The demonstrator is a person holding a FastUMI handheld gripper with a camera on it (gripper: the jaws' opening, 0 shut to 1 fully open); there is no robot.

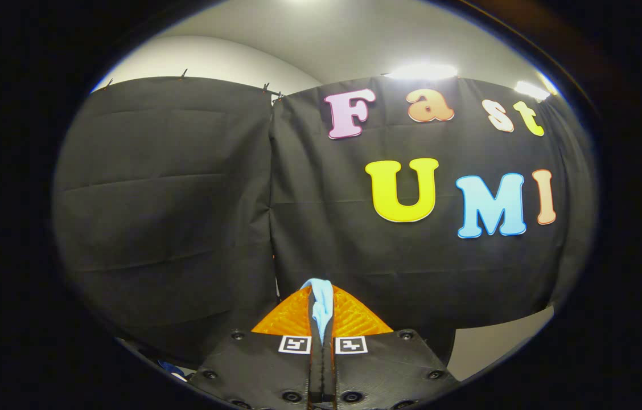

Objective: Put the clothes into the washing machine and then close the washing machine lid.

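Now your hand-held gripper (321, 299) is raised toward the black cloth wall (173, 216), with a white wall (218, 60) and bright ceiling lamps (422, 72) above it. Its fingers are pressed together, pinching a light blue piece of clothing (321, 302) between them, right at the tips.

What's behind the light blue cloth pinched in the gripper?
Behind the light blue cloth, clamped between the shut gripper fingers, hangs the black cloth booth wall. The fingers cover whatever lies below them.

Glaring ceiling lights (422, 71), dim booth, fisheye-warped edges, sharp focus
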